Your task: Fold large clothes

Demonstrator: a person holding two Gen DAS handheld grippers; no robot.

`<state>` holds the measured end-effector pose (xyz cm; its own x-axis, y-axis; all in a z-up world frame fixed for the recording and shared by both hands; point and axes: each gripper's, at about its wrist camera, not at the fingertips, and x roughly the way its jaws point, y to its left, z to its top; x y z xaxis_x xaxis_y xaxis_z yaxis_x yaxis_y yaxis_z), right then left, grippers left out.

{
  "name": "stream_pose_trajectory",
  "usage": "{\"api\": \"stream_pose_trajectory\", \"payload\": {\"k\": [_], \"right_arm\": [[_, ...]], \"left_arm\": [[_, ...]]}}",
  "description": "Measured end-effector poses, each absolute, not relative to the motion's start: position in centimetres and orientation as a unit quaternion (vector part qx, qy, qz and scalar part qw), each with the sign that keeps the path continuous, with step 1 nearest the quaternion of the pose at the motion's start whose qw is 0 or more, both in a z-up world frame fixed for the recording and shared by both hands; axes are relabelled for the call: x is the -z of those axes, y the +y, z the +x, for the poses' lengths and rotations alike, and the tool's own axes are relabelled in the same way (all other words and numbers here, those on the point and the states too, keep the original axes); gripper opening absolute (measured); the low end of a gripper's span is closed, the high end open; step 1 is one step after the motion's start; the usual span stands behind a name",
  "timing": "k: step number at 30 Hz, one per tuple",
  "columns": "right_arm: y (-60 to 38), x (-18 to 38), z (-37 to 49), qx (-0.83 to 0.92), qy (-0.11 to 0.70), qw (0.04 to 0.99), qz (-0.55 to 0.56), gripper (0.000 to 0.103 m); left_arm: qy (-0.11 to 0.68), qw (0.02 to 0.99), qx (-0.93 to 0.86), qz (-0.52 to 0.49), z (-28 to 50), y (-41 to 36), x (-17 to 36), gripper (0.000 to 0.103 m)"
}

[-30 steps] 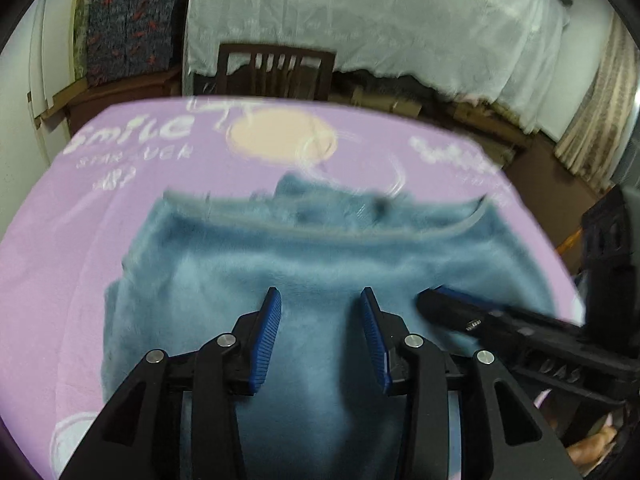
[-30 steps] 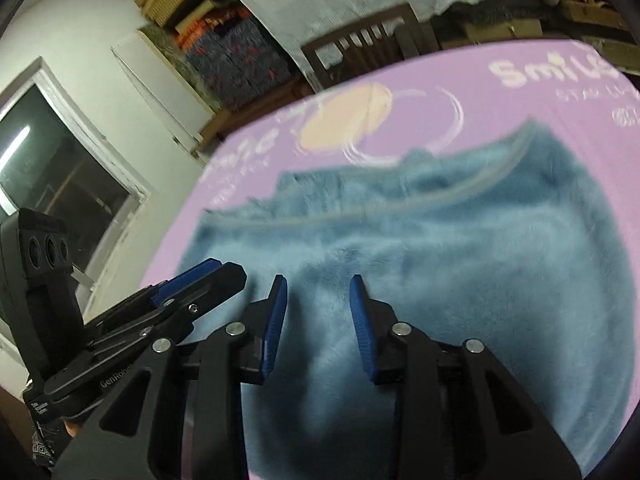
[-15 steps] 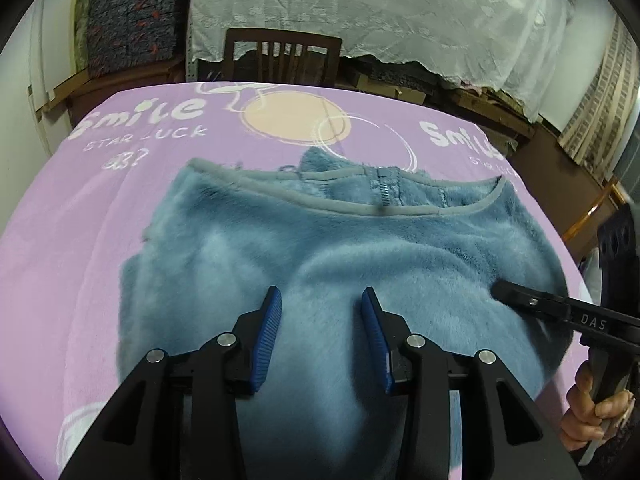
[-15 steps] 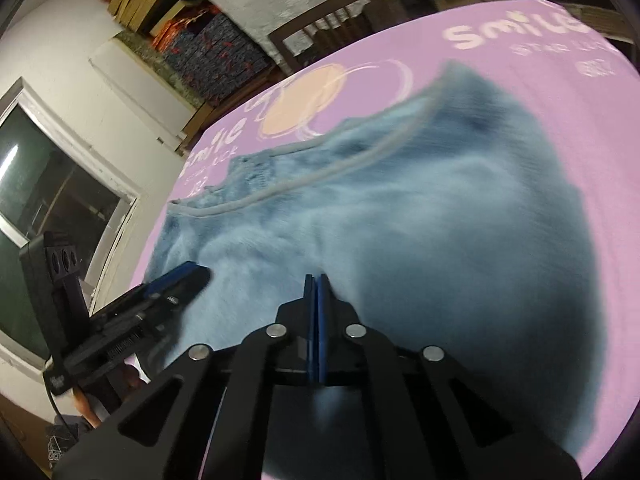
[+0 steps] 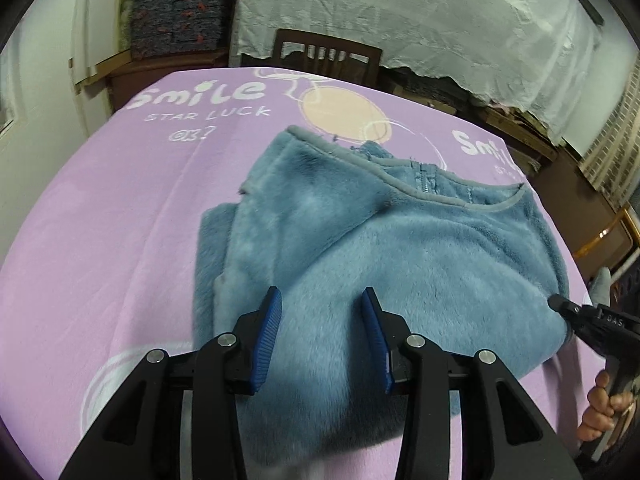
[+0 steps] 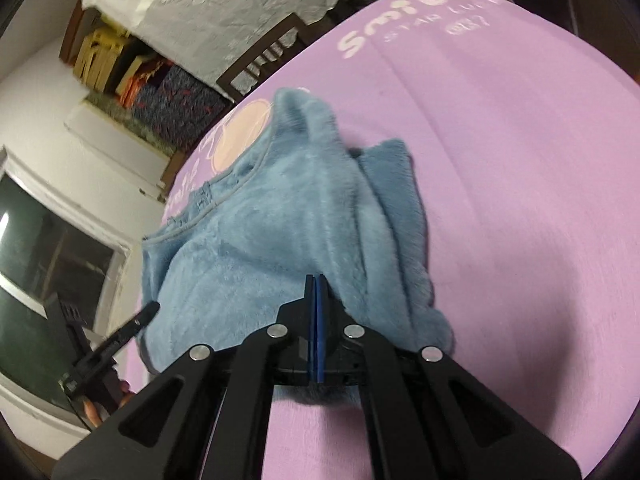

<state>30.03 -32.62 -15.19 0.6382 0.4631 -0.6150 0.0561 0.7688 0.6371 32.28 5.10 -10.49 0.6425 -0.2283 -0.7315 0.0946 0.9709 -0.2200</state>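
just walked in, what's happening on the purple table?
A person is folding a fluffy blue fleece garment on the purple printed tablecloth with handheld tongs. The right tongs are pinched shut at the garment's near edge, apparently gripping it. The left tongs hover open above the fleece, gripping nothing.

worktop cover: lilac cloth printed "Smile STAR LUCK" with peach circle | far edge: dark wooden chair | behind: white lace sheet draped over stacked goods | left: patterned boxes | window
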Motion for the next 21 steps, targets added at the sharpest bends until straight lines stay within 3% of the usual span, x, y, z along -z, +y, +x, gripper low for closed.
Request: {"api": "stream_pose_trajectory", "payload": {"k": [1, 6, 13, 18, 21], "right_arm": [[-32.8, 15.0, 29.6, -0.111, 0.402, 0.85, 0.322, 0.0], [-31.9, 12.8, 27.2, -0.121, 0.365, 0.868, 0.315, 0.024], [-28.4, 13.4, 27.0, -0.18, 0.4, 0.845, 0.307, 0.028], [-28.1, 15.2, 27.8, -0.165, 0.435, 0.832, 0.302, 0.029], [-28.6, 15.4, 27.8, -0.17, 0.435, 0.825, 0.318, 0.028]], "left_arm": [[0.411, 0.904, 0.086, -0.083, 32.0, 5.1, 10.2, 0.042], [0.398, 0.904, 0.128, -0.096, 30.1, 3.7, 8.6, 0.049], [0.406, 0.903, 0.137, -0.028, 29.5, -0.4, 10.0, 0.062], [0.41, 0.907, 0.096, 0.027, 30.2, -1.6, 12.4, 0.082], [0.405, 0.909, 0.088, 0.037, 30.0, -1.6, 12.4, 0.083]]}}
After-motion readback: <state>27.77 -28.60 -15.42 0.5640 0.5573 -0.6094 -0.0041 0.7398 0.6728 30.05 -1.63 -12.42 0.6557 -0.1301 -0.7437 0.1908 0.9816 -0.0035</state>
